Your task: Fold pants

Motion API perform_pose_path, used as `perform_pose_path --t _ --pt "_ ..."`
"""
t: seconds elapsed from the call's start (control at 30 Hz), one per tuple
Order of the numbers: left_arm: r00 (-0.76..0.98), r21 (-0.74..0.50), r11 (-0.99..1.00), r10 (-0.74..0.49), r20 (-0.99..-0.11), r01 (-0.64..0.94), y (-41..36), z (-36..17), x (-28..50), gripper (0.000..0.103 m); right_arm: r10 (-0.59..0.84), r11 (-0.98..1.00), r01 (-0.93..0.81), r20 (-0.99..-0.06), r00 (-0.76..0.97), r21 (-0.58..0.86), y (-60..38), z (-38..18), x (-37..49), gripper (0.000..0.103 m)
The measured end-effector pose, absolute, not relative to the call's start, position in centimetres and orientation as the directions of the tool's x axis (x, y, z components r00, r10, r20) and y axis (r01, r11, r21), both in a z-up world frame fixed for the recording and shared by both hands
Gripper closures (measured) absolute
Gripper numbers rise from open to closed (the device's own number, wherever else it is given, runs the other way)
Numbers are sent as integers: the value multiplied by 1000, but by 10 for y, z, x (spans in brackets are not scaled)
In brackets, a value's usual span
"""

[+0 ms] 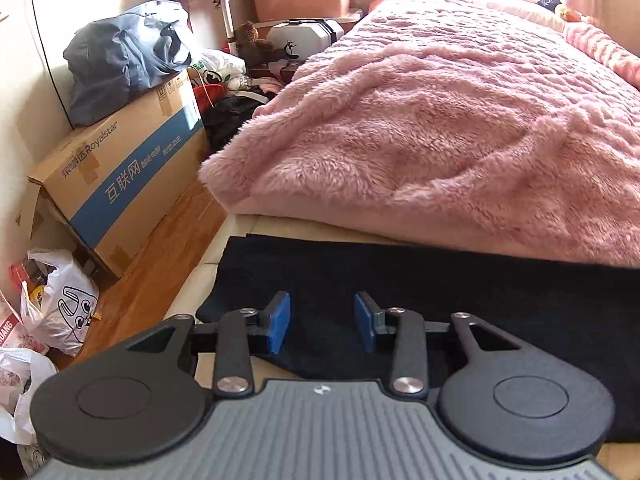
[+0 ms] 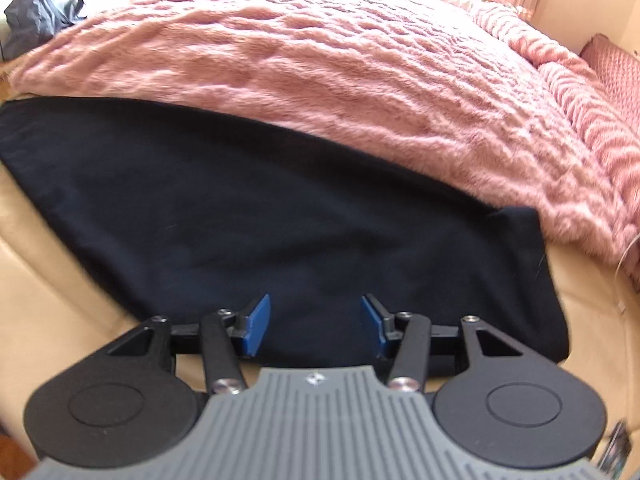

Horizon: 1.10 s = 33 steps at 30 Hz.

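Note:
Dark navy pants [image 1: 460, 300] lie flat across the near end of a bed, folded into a broad band below a pink fluffy blanket. In the left wrist view my left gripper [image 1: 322, 324] hovers over the pants' left end, its blue pads apart with nothing between them. The right wrist view shows the pants [image 2: 260, 220] spread wide, their right edge near the blanket's hem. My right gripper [image 2: 316, 326] hangs above the pants' near edge, jaws apart and empty.
The pink fluffy blanket [image 1: 460, 120] covers most of the bed; bare beige mattress [image 2: 52, 300] shows around the pants. Left of the bed stand a large cardboard box [image 1: 120, 184] with a blue bag on top, plastic bags [image 1: 60, 304] and clutter on the wooden floor.

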State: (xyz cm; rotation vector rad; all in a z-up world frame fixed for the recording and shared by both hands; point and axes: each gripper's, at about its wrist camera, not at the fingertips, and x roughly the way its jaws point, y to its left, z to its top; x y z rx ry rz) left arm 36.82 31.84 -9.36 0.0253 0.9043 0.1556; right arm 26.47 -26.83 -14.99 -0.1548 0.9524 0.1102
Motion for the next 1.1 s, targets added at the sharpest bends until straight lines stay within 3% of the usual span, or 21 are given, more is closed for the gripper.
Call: perform_pose_path --t 0.1,0.2,0.3,0.37,0.6,0.8,0.87,1.0,1.1 --pt "594 70 990 127 -794 -119 312 -94 356 58 82 981 -192 -810 581 -39 -238 -147 243 57" --pt "581 57 992 111 -806 -111 304 -93 345 58 99 957 -277 -794 600 -90 -201 -148 238 64" --pt "582 45 994 94 -808 -98 299 -88 334 58 68 926 -343 -821 567 -160 -178 -161 247 77" --pt "581 46 995 90 -809 -91 298 -85 326 58 7 912 -344 -832 555 -222 -173 -171 250 103" --pt "557 9 994 68 -828 -108 309 -87 314 58 15 899 -378 -847 532 -221 -187 -168 226 103" --pt "558 -204 936 -9 -830 -288 350 -103 305 53 26 886 -414 -869 495 -209 -188 -188 225 98" --pt "585 -301 879 -31 -811 -370 373 -108 298 51 55 891 -420 -876 479 -174 -193 -182 225 80" --pt "656 -501 686 -46 -754 -528 419 -124 287 46 131 927 -367 -848 514 -79 -210 -157 232 78" --pt "692 -592 571 -58 -720 -569 437 -141 287 46 113 943 -321 -829 548 -84 -215 -151 250 77"
